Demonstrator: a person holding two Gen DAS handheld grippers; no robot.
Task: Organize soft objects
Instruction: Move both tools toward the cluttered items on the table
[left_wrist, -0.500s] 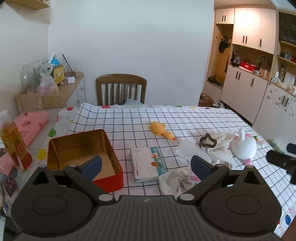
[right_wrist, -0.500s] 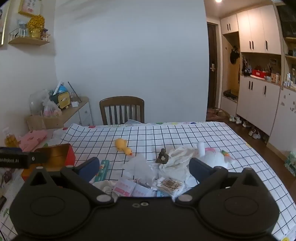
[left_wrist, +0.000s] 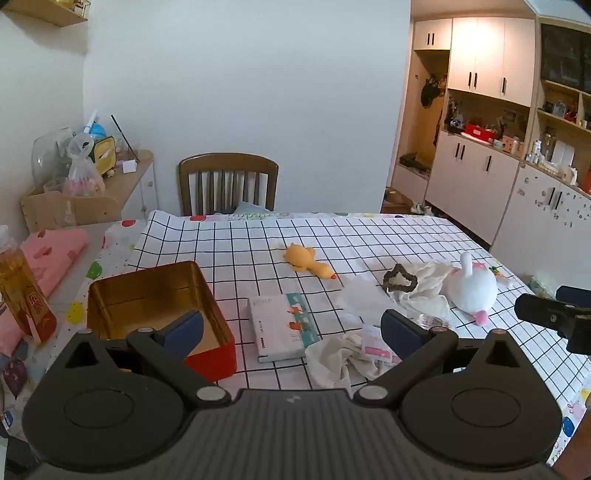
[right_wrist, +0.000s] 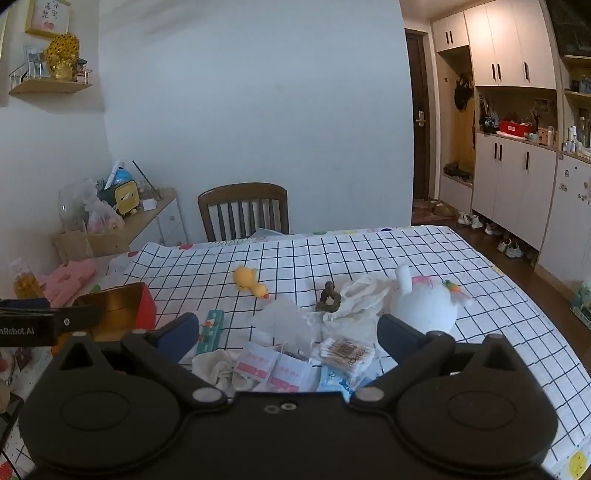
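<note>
Honestly nothing grabbed yet: left gripper (left_wrist: 291, 326) and right gripper (right_wrist: 288, 332) both spread wide, empty. White plush (right_wrist: 424, 304) lying just ahead-right of right gripper, red tin (left_wrist: 159, 306) far left, nearer left.

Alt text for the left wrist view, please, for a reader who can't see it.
The left gripper hangs with jaws wide open and empty over a checked tablecloth. Ahead lie an open red tin, a tissue pack, a yellow duck toy, crumpled cloths and a white plush; the right gripper pokes in at the right edge.
</note>
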